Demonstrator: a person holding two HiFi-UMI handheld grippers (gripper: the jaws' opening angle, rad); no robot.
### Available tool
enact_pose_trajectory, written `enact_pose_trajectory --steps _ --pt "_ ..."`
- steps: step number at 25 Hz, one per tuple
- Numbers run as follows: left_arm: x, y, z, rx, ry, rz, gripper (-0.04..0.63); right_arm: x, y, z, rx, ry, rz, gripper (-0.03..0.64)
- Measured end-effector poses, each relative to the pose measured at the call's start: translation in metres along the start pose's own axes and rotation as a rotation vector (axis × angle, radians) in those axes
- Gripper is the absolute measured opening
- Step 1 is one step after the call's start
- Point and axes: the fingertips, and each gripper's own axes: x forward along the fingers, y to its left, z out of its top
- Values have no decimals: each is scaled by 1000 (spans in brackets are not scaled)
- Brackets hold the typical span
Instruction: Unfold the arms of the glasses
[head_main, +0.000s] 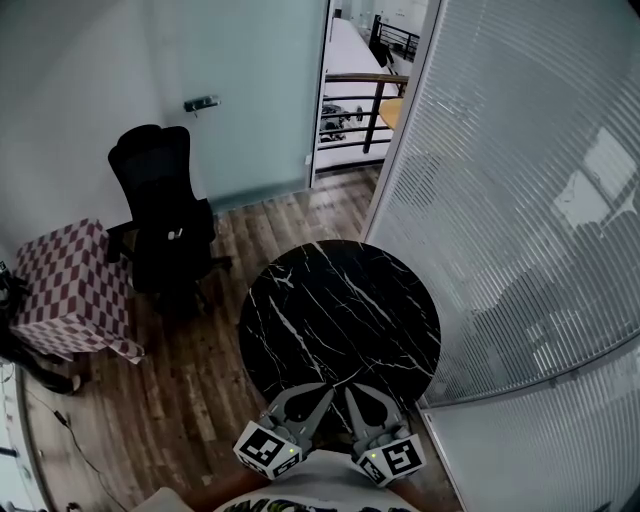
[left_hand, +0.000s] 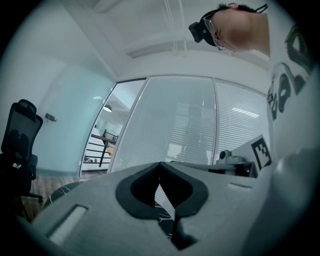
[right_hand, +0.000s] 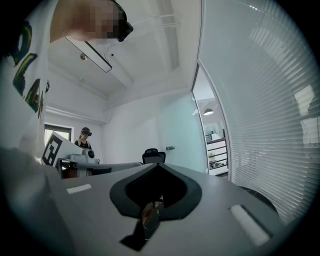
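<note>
No glasses show in any view. A round black marble table (head_main: 340, 315) stands in front of me with nothing visible on its top. My left gripper (head_main: 326, 392) and right gripper (head_main: 350, 391) are held close to my body at the table's near edge, side by side, tips pointing over the rim. In the left gripper view the left gripper (left_hand: 160, 165) has its jaws closed tip to tip with nothing between them. In the right gripper view the right gripper (right_hand: 159, 165) is closed the same way and holds nothing.
A black office chair (head_main: 165, 215) and a checkered cloth-covered box (head_main: 70, 290) stand to the left on the wooden floor. A glass wall with blinds (head_main: 520, 220) runs along the right. An open doorway (head_main: 355, 100) lies beyond. Another person (right_hand: 86, 137) stands far off.
</note>
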Motion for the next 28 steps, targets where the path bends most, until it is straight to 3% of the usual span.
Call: enact_pose_trajectory --steps 28 --pt "52 -33 -13 26 30 61 2 -27 -59 7 0 21 65 2"
